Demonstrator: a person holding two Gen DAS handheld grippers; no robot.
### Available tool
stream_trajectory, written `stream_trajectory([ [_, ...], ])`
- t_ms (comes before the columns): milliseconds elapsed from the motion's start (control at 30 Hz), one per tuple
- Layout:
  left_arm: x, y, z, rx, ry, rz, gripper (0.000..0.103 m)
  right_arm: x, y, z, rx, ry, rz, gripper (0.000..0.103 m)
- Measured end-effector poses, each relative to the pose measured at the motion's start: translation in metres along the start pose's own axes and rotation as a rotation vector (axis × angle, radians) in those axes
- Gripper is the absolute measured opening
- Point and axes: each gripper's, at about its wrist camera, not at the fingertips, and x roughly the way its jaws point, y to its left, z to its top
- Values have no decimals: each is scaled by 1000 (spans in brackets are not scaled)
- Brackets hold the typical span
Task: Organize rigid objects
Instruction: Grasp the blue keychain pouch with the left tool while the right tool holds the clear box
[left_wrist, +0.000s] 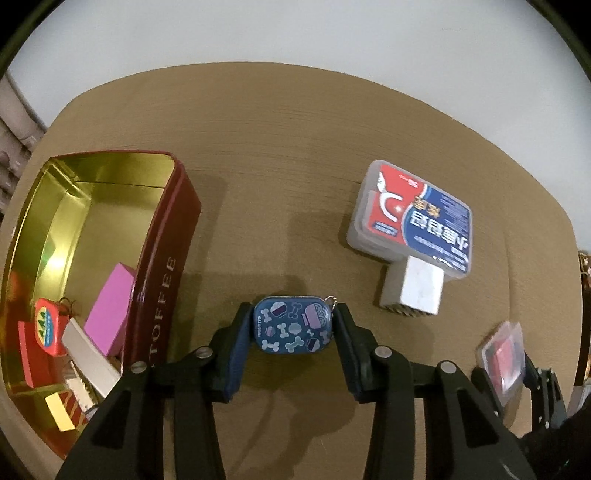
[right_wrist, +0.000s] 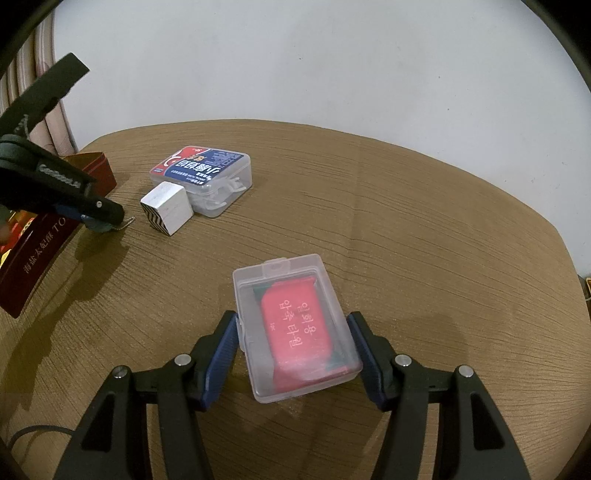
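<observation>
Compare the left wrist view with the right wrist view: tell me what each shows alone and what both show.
Only the left wrist view shows the toffee tin's gold inside with the pink box in it, and the small blue tin between the left tool's pads.

Only the right wrist view shows the Korean lettering on the red packet inside the clear case, which the right tool grips.

Both show the brown tabletop, the floss box, the white block beside it, the tin's red wall and the clear case.
</observation>
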Motion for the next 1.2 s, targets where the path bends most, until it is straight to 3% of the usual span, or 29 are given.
stream_trajectory([
  [333, -38, 4, -18, 33, -52, -26, 40, 1, 2, 0, 9, 1, -8, 61],
  [633, -69, 13, -27, 56, -85, -15, 40, 2, 9, 0, 73, 6, -74, 60],
  [1200, -115, 74, -40, -5, -146, 28, 40, 4, 18, 0, 105, 5, -96, 60],
])
